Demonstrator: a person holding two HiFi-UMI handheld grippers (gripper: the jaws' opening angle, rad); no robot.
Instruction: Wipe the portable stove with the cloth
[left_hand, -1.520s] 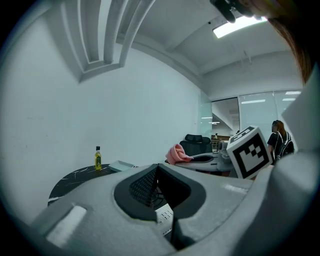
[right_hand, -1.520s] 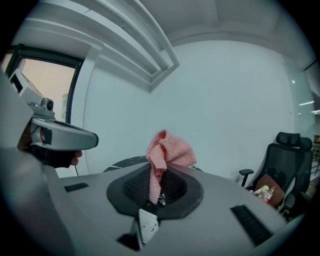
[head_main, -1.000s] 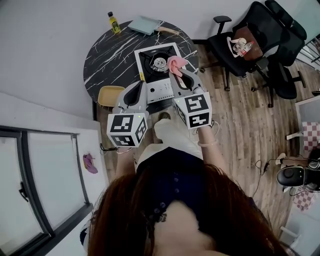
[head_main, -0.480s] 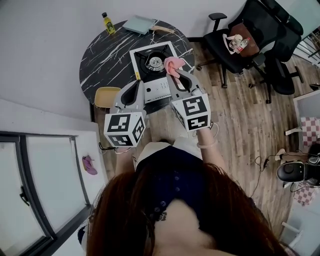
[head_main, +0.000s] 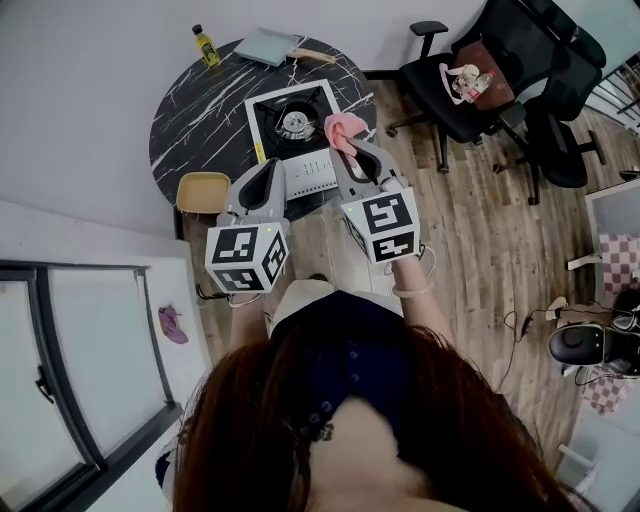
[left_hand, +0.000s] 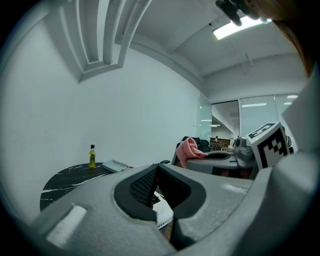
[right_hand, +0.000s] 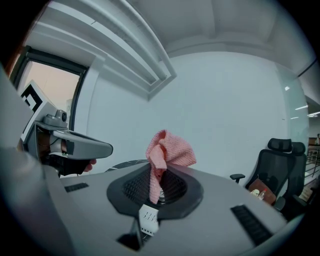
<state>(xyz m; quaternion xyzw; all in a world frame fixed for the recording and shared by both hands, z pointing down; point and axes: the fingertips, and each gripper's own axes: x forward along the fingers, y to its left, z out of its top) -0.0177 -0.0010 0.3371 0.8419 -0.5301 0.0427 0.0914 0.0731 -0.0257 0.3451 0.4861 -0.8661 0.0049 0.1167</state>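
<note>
Sticking up crumpled, the pink cloth (right_hand: 170, 150) sits clamped in the right gripper (right_hand: 156, 184); left gripper (left_hand: 157, 170) fingers together.

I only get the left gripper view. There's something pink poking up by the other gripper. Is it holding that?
Observer: Yes. The right gripper view shows the right gripper with its jaws shut on the pink cloth, which bunches up above them.
Operator: Where's the stove? I can't find it!
Observer: The head view shows the portable stove on the round black table. Its burner is just left of the cloth in that view.
</note>
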